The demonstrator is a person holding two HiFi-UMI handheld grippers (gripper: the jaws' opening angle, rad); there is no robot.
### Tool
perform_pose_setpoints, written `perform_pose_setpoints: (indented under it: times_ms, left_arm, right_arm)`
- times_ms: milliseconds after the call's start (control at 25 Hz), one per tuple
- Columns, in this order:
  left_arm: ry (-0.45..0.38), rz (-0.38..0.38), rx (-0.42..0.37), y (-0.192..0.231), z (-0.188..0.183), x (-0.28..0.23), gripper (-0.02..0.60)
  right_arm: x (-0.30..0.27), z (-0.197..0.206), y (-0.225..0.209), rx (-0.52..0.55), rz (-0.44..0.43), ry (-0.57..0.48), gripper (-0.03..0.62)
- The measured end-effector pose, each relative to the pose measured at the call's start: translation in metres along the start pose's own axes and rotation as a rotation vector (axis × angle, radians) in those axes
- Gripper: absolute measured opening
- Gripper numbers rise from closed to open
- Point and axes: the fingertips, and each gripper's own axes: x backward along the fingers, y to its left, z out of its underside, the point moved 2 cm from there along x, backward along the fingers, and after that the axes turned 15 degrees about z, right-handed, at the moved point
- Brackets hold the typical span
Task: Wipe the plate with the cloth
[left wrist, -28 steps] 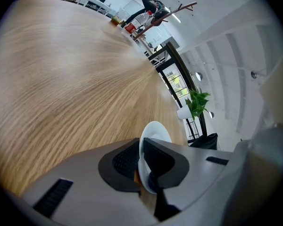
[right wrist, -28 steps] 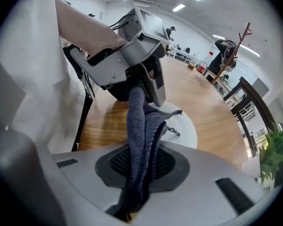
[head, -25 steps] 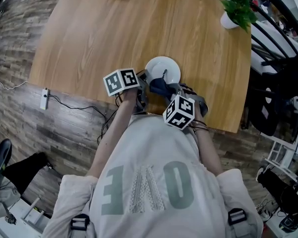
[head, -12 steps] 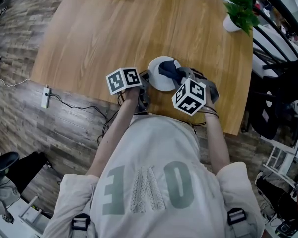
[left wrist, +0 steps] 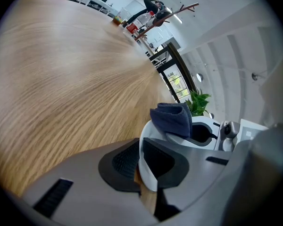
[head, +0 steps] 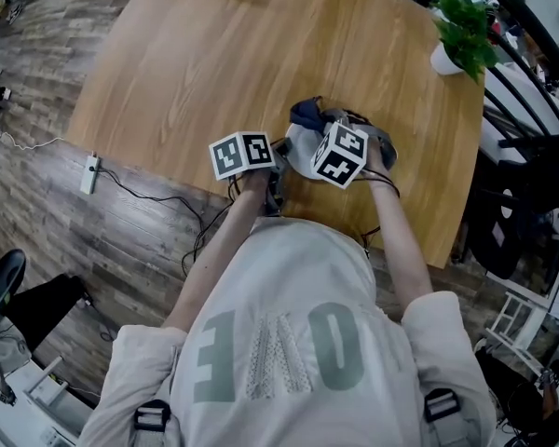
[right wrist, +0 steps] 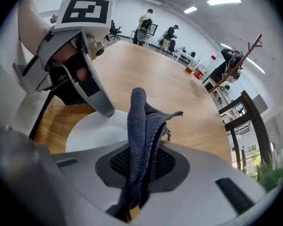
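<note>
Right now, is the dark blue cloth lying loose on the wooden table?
No, the right claw holds the dark blue cloth pinched between its two pads.

White plate [right wrist: 92, 131]. Dark navy knitted cloth [right wrist: 142, 126]. Pale oak table [head: 233, 73] with fine wavy grain. The left gripper [left wrist: 141, 163] and right gripper [right wrist: 140, 166] are matte grey with black ribbed pads [left wrist: 125, 160]. Each carries a white cube [head: 242, 155] printed with black squares. Green plant [head: 468, 21] in a white pot [head: 444, 60]. Grey-brown plank floor [head: 37, 212].
</note>
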Motion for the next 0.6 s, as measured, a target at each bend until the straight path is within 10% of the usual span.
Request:
perform_pose_setpoints:
  times_ms: [600]
  left_arm:
    - [-0.023, -0.019, -0.007, 0.0, -0.001, 0.002, 0.034]
  right_arm:
    - [0.025, 0.0, 0.056, 0.129, -0.156, -0.013, 0.06]
